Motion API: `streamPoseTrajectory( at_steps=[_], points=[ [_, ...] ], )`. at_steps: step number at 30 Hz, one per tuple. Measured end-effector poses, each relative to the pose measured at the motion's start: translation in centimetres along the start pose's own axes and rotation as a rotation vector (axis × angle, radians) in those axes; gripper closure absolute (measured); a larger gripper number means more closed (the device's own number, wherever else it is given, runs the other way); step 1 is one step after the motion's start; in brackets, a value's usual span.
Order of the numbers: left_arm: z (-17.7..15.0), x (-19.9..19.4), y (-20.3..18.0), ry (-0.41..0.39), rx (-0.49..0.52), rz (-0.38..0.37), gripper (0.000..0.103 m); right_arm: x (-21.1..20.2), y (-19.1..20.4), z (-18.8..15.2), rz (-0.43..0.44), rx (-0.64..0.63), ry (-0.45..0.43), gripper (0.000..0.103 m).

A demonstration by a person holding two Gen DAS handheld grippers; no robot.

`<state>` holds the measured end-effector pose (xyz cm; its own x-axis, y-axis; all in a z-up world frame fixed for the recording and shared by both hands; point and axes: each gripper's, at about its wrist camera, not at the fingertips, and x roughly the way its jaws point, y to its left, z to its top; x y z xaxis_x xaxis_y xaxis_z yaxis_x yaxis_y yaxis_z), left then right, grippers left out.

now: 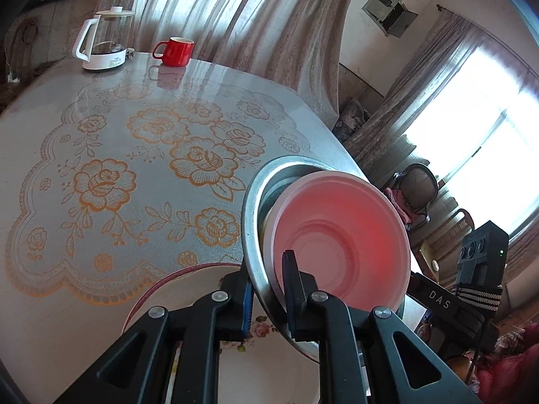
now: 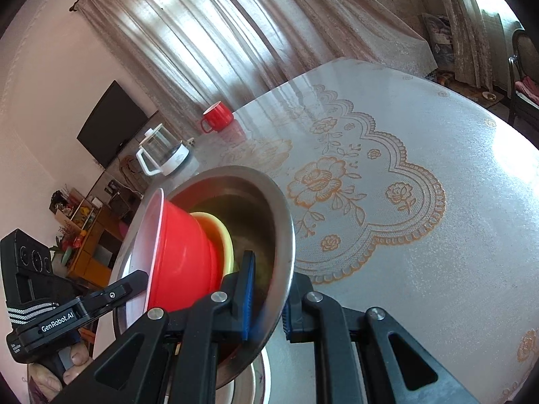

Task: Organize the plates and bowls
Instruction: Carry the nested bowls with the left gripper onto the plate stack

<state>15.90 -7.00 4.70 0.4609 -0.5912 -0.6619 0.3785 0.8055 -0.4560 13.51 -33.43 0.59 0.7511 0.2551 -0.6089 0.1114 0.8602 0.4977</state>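
A steel bowl (image 1: 250,208) hangs tilted above the table, held by its rim from two sides. Nested inside it is a red plastic bowl (image 1: 340,235), and a yellow bowl (image 2: 220,235) shows beneath the red bowl (image 2: 182,252) in the right wrist view. My left gripper (image 1: 266,299) is shut on the near rim. My right gripper (image 2: 269,303) is shut on the opposite rim of the steel bowl (image 2: 281,222). Just under the bowl lies a white plate (image 1: 188,289) with a red edge and flower print, partly hidden by the fingers.
A glass kettle (image 1: 104,43) and a red mug (image 1: 175,52) stand at the table's far edge. The table (image 1: 101,181) carries a floral lace-print cover. Curtains hang behind it; a chair (image 1: 417,185) stands off the right side.
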Motion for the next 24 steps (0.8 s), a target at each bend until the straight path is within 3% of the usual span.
streamPoseTrajectory(
  at_steps=[13,24],
  points=[
    [-4.1,-4.7,3.5,-0.021,-0.063,0.011,0.087,0.7,4.4,-2.5,0.073,-0.095,0.087,0.09],
    [-7.1,-6.1,4.9,-0.014,-0.091,0.026,0.086,0.9,5.8,-5.4,0.093,-0.139,0.159,0.09]
  ],
)
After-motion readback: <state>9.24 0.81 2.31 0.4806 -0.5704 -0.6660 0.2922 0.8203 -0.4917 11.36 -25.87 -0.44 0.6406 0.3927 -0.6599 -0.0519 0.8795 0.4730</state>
